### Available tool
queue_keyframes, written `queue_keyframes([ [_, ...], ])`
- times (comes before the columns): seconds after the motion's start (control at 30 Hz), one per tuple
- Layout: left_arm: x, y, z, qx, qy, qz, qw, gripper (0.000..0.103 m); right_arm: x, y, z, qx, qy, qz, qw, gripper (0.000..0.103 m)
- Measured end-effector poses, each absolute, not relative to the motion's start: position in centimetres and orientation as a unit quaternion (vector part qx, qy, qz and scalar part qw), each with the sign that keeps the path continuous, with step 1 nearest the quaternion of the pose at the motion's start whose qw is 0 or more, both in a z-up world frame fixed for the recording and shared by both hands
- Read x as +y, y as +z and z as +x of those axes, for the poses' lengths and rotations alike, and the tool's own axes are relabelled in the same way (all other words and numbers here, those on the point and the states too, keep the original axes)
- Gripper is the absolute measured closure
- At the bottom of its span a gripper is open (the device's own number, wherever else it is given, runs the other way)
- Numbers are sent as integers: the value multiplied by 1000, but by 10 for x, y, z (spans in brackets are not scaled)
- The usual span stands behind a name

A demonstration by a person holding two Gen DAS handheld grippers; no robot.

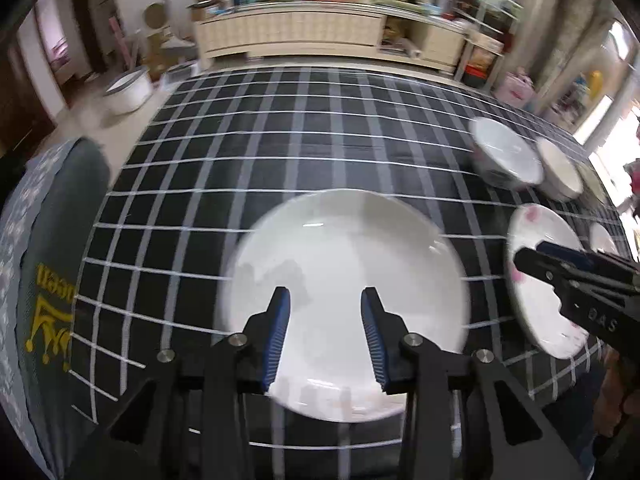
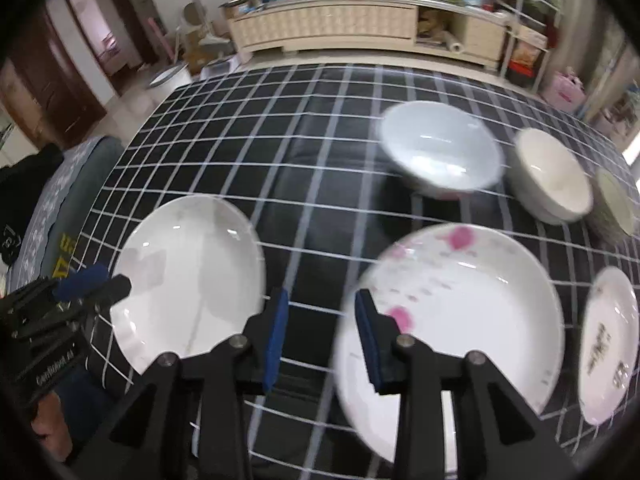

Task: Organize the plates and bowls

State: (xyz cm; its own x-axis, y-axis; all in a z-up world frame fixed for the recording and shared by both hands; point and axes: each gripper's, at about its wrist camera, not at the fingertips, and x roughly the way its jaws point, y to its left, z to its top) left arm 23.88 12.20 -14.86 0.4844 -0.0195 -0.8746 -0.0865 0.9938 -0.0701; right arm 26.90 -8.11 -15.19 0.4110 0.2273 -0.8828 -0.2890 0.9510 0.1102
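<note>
A plain white plate (image 1: 348, 280) lies on the black checked tablecloth (image 1: 280, 140), right under my left gripper (image 1: 326, 296). That gripper hangs open above it with nothing between its blue pads. The same plate (image 2: 188, 276) shows at the left of the right wrist view. My right gripper (image 2: 322, 296) is open too, over the cloth at the left rim of a pink-flowered plate (image 2: 460, 308), and grips nothing. Beyond lie a white bowl (image 2: 440, 148), a cream bowl (image 2: 552, 176) and a third bowl (image 2: 616, 204). A plate with writing (image 2: 608, 344) lies far right.
A grey-blue cushioned seat (image 1: 40, 280) borders the table's left side. A long white cabinet (image 1: 292, 32) loaded with clutter stands behind the table. A white basin (image 1: 128, 88) sits on the floor at the back left. The left gripper (image 2: 104, 280) shows at the left edge.
</note>
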Motion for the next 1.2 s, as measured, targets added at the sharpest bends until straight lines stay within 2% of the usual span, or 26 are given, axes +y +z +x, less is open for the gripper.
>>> queue_keyframes([
  [0.17, 73, -147, 248, 514, -17, -39, 857, 67, -129, -147, 261, 518, 126, -17, 846, 51],
  [0.63, -25, -164, 279, 539, -70, -5, 839, 65, -228, -161, 265, 535, 64, 22, 842, 51],
  [1.2, -54, -205, 307, 575, -66, 13, 816, 65, -254, -196, 279, 566, 71, 35, 821, 51],
])
